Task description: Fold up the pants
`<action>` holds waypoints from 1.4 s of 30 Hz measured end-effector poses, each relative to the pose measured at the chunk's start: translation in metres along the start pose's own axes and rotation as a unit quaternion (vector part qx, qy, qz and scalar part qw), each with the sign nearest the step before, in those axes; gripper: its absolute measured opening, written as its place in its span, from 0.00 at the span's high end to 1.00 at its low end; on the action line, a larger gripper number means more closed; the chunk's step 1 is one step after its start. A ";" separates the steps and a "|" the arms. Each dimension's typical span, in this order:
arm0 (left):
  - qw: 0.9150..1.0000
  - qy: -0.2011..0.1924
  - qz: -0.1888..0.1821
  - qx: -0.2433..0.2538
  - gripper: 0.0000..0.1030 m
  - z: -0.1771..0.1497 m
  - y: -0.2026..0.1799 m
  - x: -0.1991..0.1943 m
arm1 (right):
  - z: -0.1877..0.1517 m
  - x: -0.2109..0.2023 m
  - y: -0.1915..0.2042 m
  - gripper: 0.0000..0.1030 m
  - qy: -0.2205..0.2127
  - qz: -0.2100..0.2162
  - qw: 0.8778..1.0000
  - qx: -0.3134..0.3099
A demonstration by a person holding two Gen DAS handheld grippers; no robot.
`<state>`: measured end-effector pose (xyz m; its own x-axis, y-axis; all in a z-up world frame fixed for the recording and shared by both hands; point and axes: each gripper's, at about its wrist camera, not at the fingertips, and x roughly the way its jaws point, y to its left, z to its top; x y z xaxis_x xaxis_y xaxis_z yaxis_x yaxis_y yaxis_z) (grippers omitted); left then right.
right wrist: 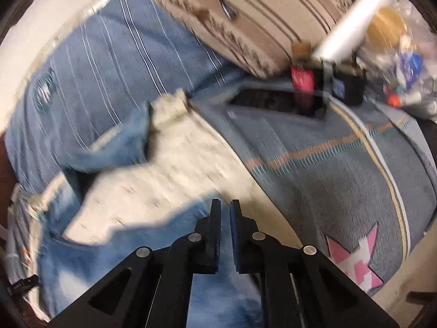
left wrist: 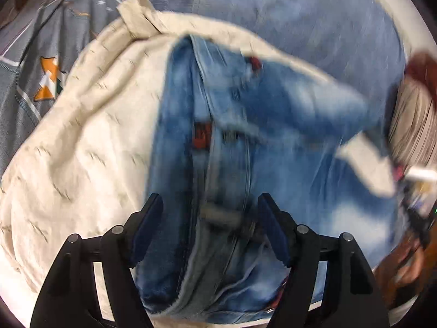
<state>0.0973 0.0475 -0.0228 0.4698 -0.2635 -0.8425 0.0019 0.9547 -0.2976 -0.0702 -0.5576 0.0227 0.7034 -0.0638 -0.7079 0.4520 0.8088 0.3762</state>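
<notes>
Light-washed blue jeans [left wrist: 245, 142] lie bunched on cream fabric [left wrist: 90, 136]; the picture is motion-blurred. My left gripper [left wrist: 210, 205] is open, its jaws wide apart just over the jeans' seam and fly area, holding nothing. In the right wrist view the jeans [right wrist: 90, 257] fill the lower left, with a cream piece [right wrist: 153, 191] lying across them. My right gripper [right wrist: 225, 210] has its jaws nearly together over the jeans' edge; a narrow gap shows and I cannot tell whether denim is pinched.
A grey patterned bedspread [right wrist: 341, 169] with a pink star lies to the right. A blue striped garment [right wrist: 95, 63] lies at upper left. A striped pillow [right wrist: 245, 13], a black phone [right wrist: 275, 101] and clutter [right wrist: 396, 54] lie beyond.
</notes>
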 end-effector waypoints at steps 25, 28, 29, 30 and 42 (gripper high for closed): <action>0.996 0.073 -0.006 -0.054 0.31 0.085 0.000 0.080 | 0.045 0.129 0.057 0.88 0.098 0.071 0.990 0.076; 0.995 0.066 -0.025 -0.064 0.31 0.092 0.013 0.060 | 0.058 0.103 0.046 0.84 0.067 0.087 0.991 0.083; 0.996 0.053 -0.026 -0.072 0.31 0.100 0.021 0.049 | 0.067 0.092 0.045 0.83 0.053 0.079 0.993 0.070; 0.996 0.042 -0.024 -0.078 0.31 0.107 0.029 0.041 | 0.076 0.083 0.046 0.81 0.039 0.061 0.996 0.057; 0.991 0.078 -0.036 -0.107 0.29 0.163 0.021 0.097 | 0.136 0.153 0.102 0.53 0.073 0.053 0.996 -0.012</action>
<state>0.2870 0.0641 -0.0376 0.3324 -0.3638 -0.8701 -0.1648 0.8860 -0.4334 0.1581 -0.5641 0.0339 0.6575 0.1066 -0.7458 0.3656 0.8204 0.4396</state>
